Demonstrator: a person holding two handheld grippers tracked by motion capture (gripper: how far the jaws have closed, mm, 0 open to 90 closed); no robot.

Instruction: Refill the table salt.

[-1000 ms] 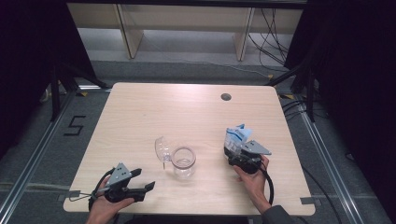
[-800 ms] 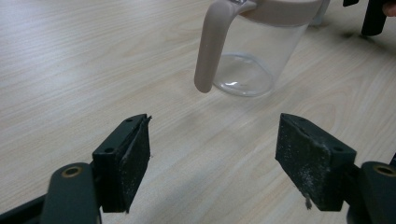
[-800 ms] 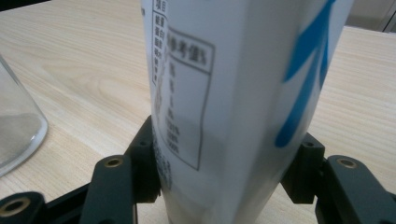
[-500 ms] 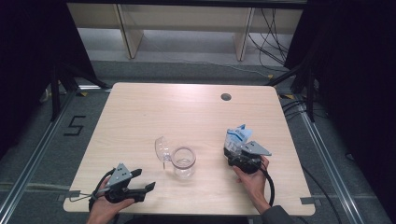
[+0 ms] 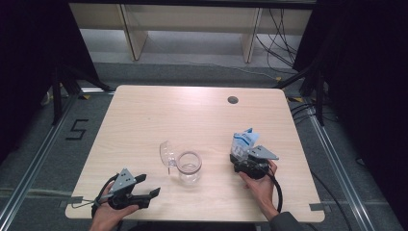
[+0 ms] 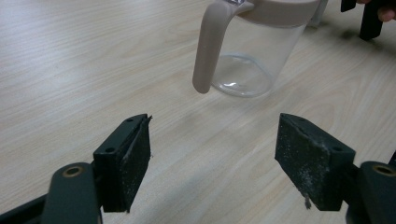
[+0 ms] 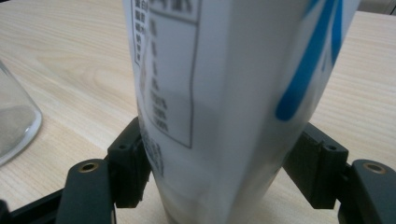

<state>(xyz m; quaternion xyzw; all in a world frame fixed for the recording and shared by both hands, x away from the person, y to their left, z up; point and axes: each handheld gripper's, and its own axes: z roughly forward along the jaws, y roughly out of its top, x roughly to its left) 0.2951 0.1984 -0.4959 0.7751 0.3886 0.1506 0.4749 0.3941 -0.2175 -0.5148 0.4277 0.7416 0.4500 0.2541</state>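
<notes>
Resting low at the near left corner of the counter [image 5: 144,115], the left gripper [image 5: 147,185] lies almost flat under the person's left hand [image 5: 107,216], its jaws spread with nothing between them, aimed toward the clear jug [image 5: 188,167] that stands near the counter's middle with its lid flipped back. On the near right, the right hand [image 5: 260,185] holds the right gripper [image 5: 239,156] pointing away from the person. A white-and-blue carton [image 5: 243,142] stands upright on the counter between its jaws, which have just been opening; the left pad looks to touch the carton, the right stands slightly off.
</notes>
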